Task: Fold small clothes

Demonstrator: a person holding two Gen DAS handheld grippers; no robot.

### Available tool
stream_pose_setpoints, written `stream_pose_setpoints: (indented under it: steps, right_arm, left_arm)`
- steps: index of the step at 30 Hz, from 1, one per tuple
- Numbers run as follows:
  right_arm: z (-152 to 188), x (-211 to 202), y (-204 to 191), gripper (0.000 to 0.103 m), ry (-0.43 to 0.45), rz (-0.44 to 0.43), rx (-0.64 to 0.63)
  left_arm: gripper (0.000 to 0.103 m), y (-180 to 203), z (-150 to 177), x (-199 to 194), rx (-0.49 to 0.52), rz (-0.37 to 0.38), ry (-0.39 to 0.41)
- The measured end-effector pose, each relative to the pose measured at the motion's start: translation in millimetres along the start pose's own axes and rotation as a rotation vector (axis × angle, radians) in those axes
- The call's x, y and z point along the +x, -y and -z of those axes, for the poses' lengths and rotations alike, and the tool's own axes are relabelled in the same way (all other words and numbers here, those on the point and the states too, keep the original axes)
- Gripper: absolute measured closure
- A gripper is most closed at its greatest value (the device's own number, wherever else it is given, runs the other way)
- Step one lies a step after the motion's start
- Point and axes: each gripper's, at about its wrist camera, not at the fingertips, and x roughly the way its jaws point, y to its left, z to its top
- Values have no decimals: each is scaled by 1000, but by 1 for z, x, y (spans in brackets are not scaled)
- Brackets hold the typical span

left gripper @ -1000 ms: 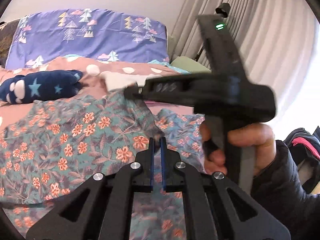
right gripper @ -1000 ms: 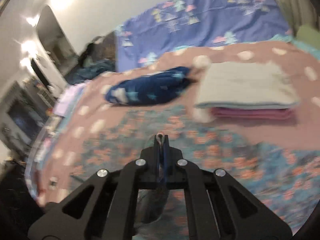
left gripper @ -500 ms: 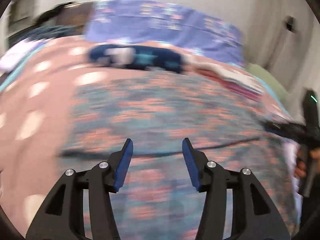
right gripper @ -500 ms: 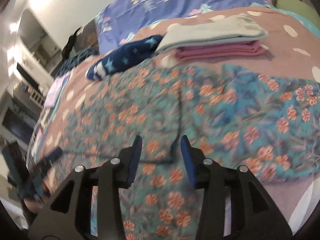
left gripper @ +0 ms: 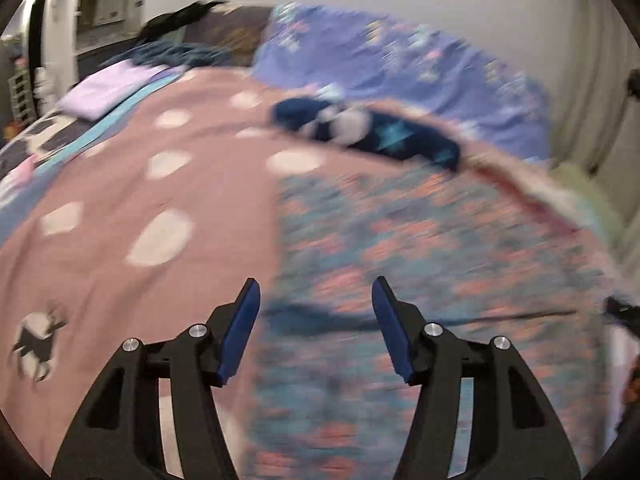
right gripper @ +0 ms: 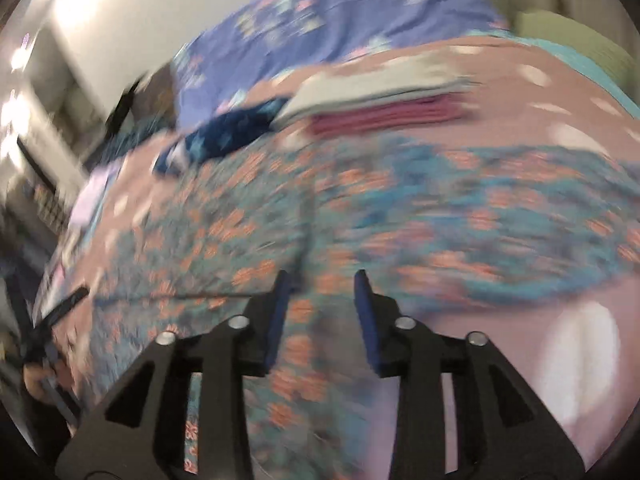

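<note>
Teal floral garment (left gripper: pixel 420 240) spread flat on pink bedspread (left gripper: pixel 120 184), blurry.

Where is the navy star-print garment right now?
The navy star-print garment lies on the pink bedspread beyond the floral garment, left of the folded stack in the right wrist view.

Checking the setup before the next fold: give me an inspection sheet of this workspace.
Surface: pink spotted bedspread.
Job's things: floral garment spread flat; folded stack and navy star garment behind it.
Clutter: lilac cloth at the bed's far edge.
Grippers: left gripper open, jaws just widened; right gripper open, jaws just narrowed; both empty over the floral garment.
Cables: nothing seen.
Surroundings: purple pillow, curtain.
</note>
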Motion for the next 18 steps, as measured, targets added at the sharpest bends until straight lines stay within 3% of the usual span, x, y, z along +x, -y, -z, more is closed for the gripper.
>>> stream_pose_setpoints:
  steps: [4,6,8,11,14,16,18]
  right_arm:
    - [5,-45,68,65,90,110,180]
    - [10,-66,103,64,127,168,287]
    - [17,-87,142,63,167,217,419]
    - [24,-104,177,63,209,268,518]
    - [25,-122,205,61,247,322,561]
    - [25,-131,221,52,269,356,594]
    - [26,-135,244,50,288,336,660]
  left_arm:
    - [47,44,-6,5,22,184,-23]
    - [48,69,-3,19,60,205,-40]
    - [49,86,5,40,91,207,-75]
    - [49,108,26,83,140,179,-203]
    - [43,123,36,89,217,141,-193]
    - [41,125,39,93,224,133,-196]
    - [40,128,40,93,236,124,-194]
